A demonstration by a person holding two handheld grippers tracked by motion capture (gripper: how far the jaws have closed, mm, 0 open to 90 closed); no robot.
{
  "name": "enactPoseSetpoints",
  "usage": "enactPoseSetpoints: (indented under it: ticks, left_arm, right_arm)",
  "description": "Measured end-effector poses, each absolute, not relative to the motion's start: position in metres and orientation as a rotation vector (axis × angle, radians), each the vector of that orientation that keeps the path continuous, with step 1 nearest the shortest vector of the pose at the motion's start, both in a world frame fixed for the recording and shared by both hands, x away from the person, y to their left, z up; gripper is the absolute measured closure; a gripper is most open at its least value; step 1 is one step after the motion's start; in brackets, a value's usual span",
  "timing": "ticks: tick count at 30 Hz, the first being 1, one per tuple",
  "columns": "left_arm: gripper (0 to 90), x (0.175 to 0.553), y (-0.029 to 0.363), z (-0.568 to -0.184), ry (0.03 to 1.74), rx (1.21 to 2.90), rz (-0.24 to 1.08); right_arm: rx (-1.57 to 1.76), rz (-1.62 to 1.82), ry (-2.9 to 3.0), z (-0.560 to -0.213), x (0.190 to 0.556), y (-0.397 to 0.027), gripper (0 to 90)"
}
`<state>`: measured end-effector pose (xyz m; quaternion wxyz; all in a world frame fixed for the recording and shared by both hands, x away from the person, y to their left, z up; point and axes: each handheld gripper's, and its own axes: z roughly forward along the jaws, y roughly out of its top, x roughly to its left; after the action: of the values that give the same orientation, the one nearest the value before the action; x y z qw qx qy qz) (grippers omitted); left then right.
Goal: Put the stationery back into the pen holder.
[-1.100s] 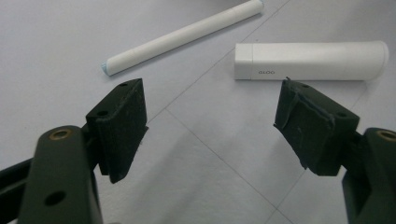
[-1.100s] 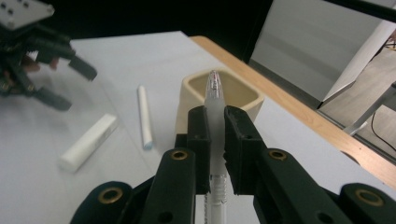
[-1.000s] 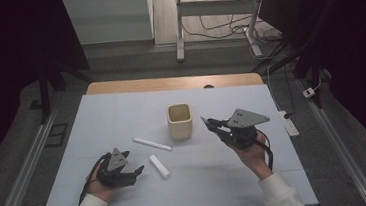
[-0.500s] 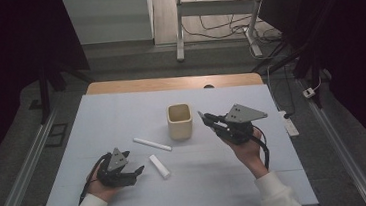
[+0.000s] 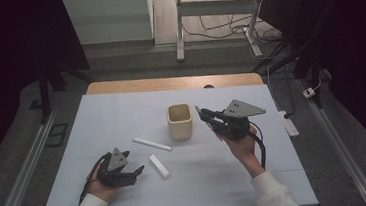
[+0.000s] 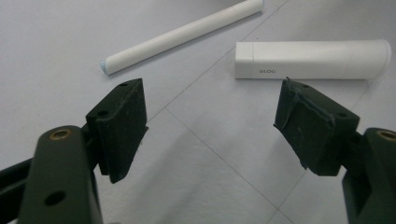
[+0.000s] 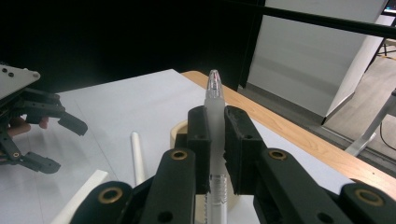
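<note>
Between right gripper [image 7: 214, 154] pads: clear pen [image 7: 214, 100] pinched, tip poking past jaws, raised just right of beige cup [image 5: 179, 121]. Left gripper [image 6: 210, 126] spread, empty, low on table [image 5: 121, 113]; white tube [image 6: 313, 59] and thin white stick [image 6: 182, 35] just ahead, apart from pads.

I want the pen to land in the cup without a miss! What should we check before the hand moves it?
1. Pen clamped in right gripper: ok.
2. Cup upright, mouth open: ok.
3. Pen tip over the cup's mouth: not ok, it is beside the cup.
4. Left gripper open, holding nothing: ok.
5. White tube and white stick lie away from the cup: ok.
</note>
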<state>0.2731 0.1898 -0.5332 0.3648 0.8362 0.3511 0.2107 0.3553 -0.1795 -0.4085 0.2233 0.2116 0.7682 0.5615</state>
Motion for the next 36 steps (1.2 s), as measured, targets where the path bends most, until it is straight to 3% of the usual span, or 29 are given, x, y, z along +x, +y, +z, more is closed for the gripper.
enactPoseSetpoints:
  ticks: [14, 36]
  left_arm:
    - [25.2, 0.273, 0.189, -0.534, 0.906, 2.154, 0.545]
    - [25.2, 0.274, 0.190, -0.532, 0.892, 2.147, 0.537]
  right_arm:
    - [0.561, 1.582, 2.108, -0.410, 0.362, -0.169, 80.4]
    - [0.766, 1.753, 2.006, -0.400, 0.404, -0.146, 80.4]
